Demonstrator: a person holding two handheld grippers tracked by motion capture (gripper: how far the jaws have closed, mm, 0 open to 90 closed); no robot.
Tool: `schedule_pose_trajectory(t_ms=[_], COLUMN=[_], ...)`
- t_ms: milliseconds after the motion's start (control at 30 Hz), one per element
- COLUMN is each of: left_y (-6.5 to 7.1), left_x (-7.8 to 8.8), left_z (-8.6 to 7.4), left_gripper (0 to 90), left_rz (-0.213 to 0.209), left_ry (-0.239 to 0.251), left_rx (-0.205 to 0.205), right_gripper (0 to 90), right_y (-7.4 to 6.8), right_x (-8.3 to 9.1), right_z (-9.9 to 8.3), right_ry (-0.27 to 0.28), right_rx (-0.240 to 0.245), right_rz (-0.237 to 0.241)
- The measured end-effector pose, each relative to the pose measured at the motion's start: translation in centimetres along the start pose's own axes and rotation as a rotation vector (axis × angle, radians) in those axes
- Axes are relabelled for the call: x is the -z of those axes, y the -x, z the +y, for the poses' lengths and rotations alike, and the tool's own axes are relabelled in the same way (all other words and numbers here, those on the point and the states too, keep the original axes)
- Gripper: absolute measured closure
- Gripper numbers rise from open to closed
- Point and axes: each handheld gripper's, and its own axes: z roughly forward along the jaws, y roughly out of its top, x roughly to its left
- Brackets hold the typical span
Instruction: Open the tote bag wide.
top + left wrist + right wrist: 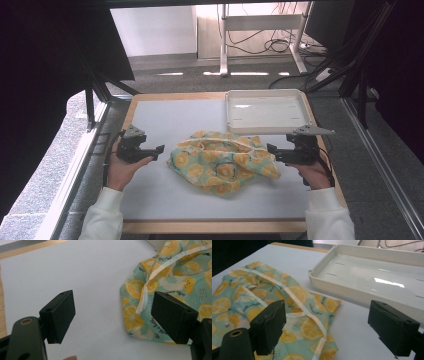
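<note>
A crumpled teal cloth with yellow lemon print and white ties (222,161) lies in the middle of the white table mat. My left gripper (159,151) hovers just left of the cloth, open, nothing between its jaws; in its own view the gripper (113,317) frames bare mat, with the cloth (172,277) behind its right jaw. My right gripper (272,150) stands open at the cloth's right edge. In the right gripper view the gripper (327,328) has the cloth's corner (287,302) between and below its jaws, untouched.
A white, shallow plastic tray (265,111) sits at the table's back right, close behind the cloth, seen also as the tray (372,275) in the right gripper view. The wooden table edge (215,226) runs along the front. Black frame posts flank both sides.
</note>
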Motion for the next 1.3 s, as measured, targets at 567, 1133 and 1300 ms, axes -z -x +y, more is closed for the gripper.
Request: schedule_pose_trajectory(t_ms=[567, 1133, 1300], left_y=[-0.7, -0.6, 0.0], left_x=[0.2, 0.0, 0.0], left_z=[-1.1, -1.2, -0.7], left_gripper=[21.2, 27.2, 27.7], left_rz=[0.040, 0.004, 0.051], left_ry=[0.010, -0.003, -0.012], left_rx=[0.010, -0.002, -0.035], right_gripper=[20.2, 20.1, 20.1], right_y=[0.3, 0.0, 0.0], right_x=[-0.6, -1.4, -1.5], right_z=[0.0, -0.1, -0.1], right_ry=[-0.008, -0.039, -0.042], right_rx=[0.032, 0.079, 0.082], right_rz=[-0.030, -0.037, -0.037])
